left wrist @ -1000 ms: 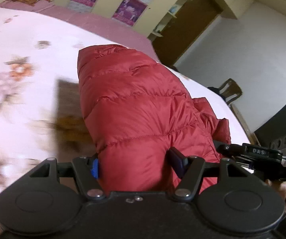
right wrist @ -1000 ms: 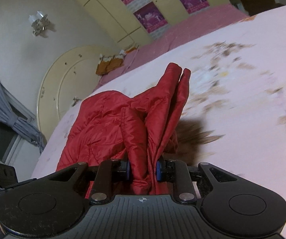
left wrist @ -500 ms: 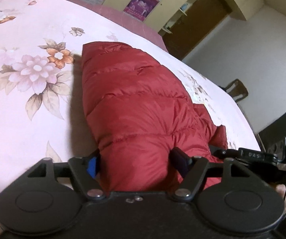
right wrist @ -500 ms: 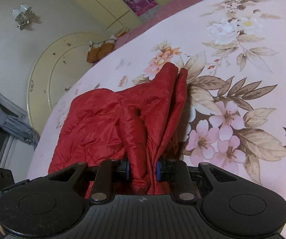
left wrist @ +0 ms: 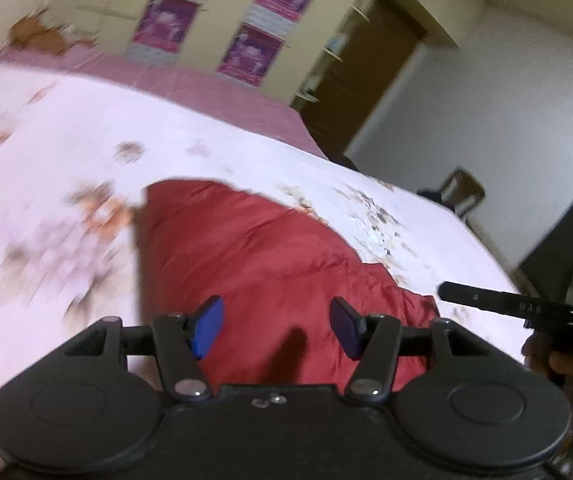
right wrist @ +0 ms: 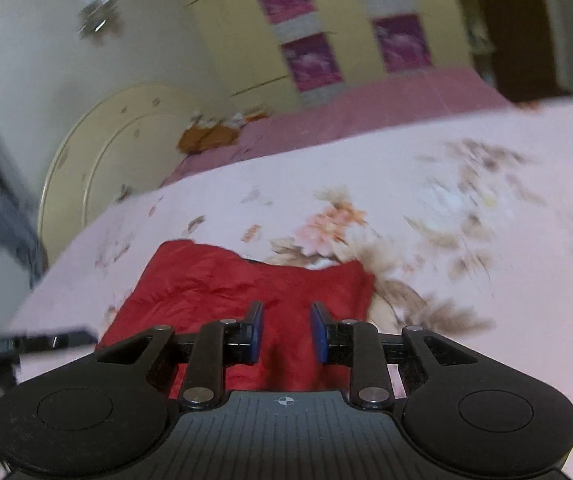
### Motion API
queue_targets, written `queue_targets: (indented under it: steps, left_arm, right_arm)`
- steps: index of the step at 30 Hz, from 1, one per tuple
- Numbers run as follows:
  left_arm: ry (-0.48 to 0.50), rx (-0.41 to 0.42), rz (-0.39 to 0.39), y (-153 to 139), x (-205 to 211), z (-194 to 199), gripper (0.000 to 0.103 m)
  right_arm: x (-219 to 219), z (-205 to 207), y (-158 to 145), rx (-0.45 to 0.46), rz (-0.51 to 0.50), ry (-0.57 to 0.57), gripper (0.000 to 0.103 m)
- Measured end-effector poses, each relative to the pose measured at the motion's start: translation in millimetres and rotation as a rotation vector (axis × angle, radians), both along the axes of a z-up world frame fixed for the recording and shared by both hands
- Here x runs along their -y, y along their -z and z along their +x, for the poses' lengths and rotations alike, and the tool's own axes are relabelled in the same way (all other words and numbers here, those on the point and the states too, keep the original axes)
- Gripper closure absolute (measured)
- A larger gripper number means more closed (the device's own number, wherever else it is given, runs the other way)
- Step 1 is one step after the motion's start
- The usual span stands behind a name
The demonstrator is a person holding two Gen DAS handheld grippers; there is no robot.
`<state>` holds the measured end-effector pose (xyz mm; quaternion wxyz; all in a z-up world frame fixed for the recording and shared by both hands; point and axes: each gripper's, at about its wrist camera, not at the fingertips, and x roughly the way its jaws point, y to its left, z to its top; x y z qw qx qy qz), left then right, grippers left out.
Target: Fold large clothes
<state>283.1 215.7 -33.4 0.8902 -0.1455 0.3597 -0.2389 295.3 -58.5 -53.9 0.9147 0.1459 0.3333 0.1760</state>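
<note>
A red puffer jacket (left wrist: 270, 252) lies folded on the pink floral bedspread (left wrist: 46, 152). My left gripper (left wrist: 276, 330) is open above its near end, blue pads (left wrist: 206, 326) apart and holding nothing. In the right wrist view the jacket (right wrist: 226, 284) lies flat just ahead, and my right gripper (right wrist: 286, 332) is open over its near edge, empty. The right gripper also shows at the right edge of the left wrist view (left wrist: 518, 308). Both views are motion-blurred.
A cream rounded headboard (right wrist: 98, 152) stands at the bed's left end. A yellow wardrobe with purple posters (right wrist: 326, 32) and a brown door (left wrist: 358, 80) line the far wall. A chair (left wrist: 462, 192) stands beyond the bed.
Both grippers have opened and let go of the jacket, which now lies flat on the bed. Both have drawn back and tilted up.
</note>
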Motion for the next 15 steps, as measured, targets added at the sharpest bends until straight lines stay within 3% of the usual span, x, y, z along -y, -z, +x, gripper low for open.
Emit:
queue_targets:
  steps: [7,12,15]
  left_arm:
    - [0.079,-0.034,0.098,16,37,51,0.047]
    - [0.09,-0.089,0.108,32,37,66,0.048]
    - [0.102,-0.101,0.143,38,41,66,0.048]
  right_arm:
    - [-25,31,42,-0.007,-0.072,-0.089,0.086]
    - [-20,46,76,-0.066,-0.102,-0.019,0.087]
    - [-13,52,90,-0.102,-0.063,0.01,0.087]
